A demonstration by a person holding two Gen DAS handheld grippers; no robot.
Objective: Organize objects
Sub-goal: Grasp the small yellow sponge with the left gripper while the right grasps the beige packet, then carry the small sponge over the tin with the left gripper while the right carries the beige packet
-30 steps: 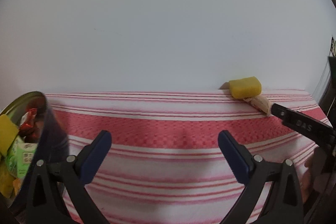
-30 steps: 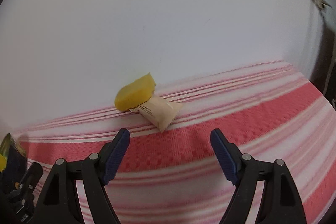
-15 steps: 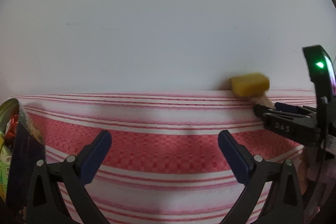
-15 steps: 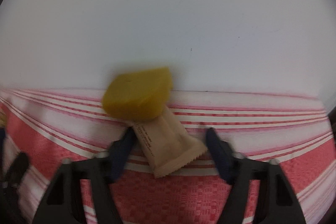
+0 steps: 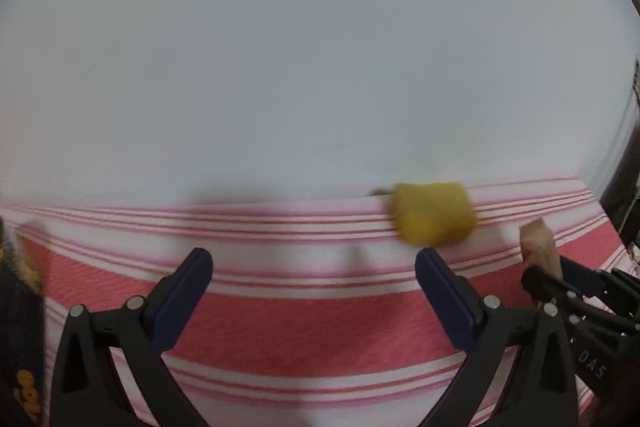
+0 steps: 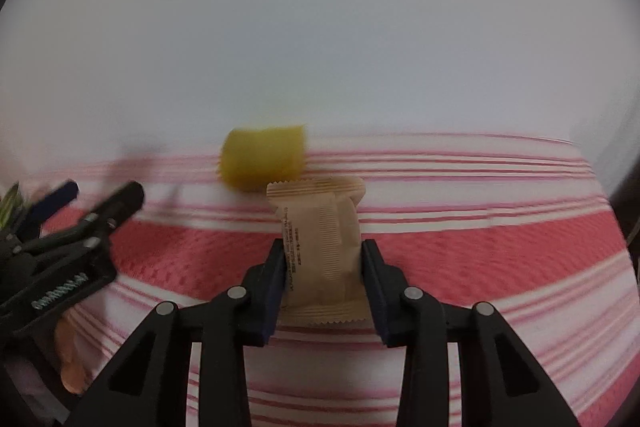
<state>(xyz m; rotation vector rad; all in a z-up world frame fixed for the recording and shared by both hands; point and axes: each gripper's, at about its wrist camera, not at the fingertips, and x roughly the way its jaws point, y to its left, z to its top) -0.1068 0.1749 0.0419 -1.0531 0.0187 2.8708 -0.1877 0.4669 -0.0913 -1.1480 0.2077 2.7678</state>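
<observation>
My right gripper (image 6: pixel 323 259) is shut on a beige snack packet (image 6: pixel 320 247) and holds it over the red-and-white striped cloth (image 6: pixel 480 259). The packet also shows in the left wrist view (image 5: pixel 538 247), sticking out of the right gripper (image 5: pixel 560 279). A yellow block (image 6: pixel 262 157) lies at the back edge of the cloth by the white wall, just behind the packet; the left wrist view shows it blurred (image 5: pixel 434 213). My left gripper (image 5: pixel 314 287) is open and empty, short of the block and to its left. It appears at the left of the right wrist view (image 6: pixel 100 203).
A dark container (image 5: pixel 20 307) with snack items stands at the far left edge of the left wrist view. The white wall (image 5: pixel 320 67) rises right behind the cloth. Dark objects stand past the cloth's right end (image 5: pixel 624 187).
My right gripper has closed on the beige packet and pulled it out from under the yellow block. My left gripper has swung right, so the container has slid almost out of view.
</observation>
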